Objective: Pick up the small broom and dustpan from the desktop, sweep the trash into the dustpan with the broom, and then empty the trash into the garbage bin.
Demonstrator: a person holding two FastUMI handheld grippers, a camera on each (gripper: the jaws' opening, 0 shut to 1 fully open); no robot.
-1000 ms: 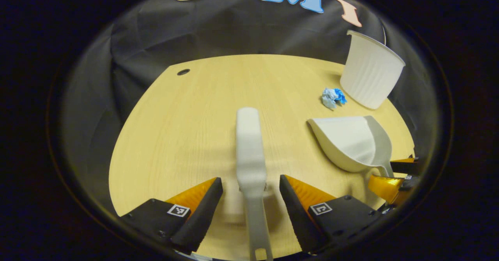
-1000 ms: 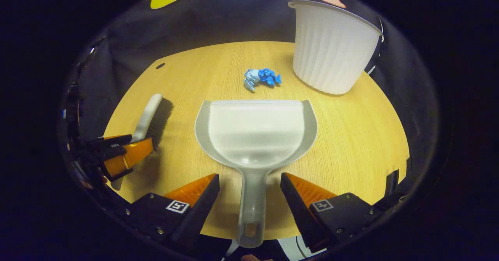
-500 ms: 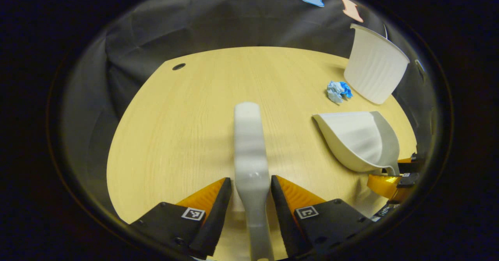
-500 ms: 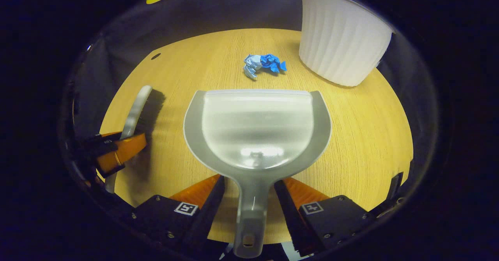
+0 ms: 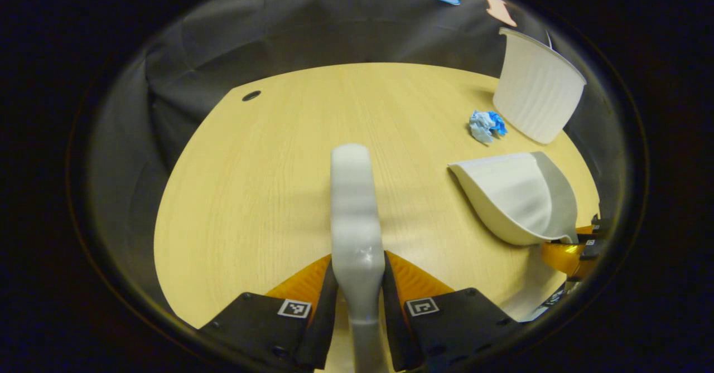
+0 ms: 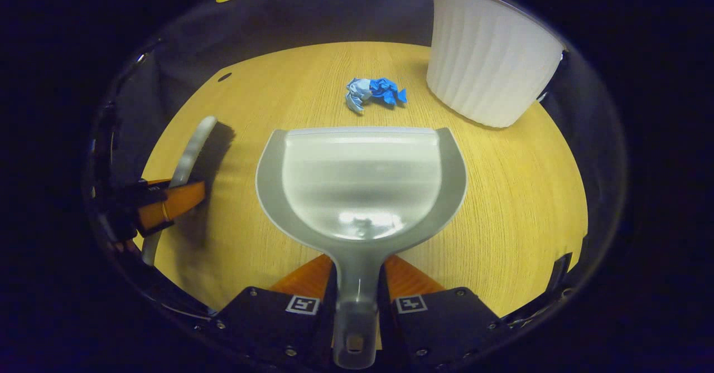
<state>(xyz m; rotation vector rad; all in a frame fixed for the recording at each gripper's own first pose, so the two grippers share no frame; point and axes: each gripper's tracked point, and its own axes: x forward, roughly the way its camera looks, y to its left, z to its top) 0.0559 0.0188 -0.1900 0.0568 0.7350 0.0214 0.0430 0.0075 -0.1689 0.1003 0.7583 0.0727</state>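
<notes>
The broom (image 5: 357, 217), in the left gripper view, lay along the table (image 5: 262, 183) with the left hand-held gripper (image 5: 358, 295) pinching its handle from both sides, so a level lift looked the way to keep it from twisting. In the right gripper view, the right hand-held gripper (image 6: 357, 292) pinched the dustpan (image 6: 361, 186) by its handle, its lip facing the crumpled blue trash (image 6: 375, 92) just beyond and the garbage bin (image 6: 488, 55) near; keeping that lip low should help the sweep.
</notes>
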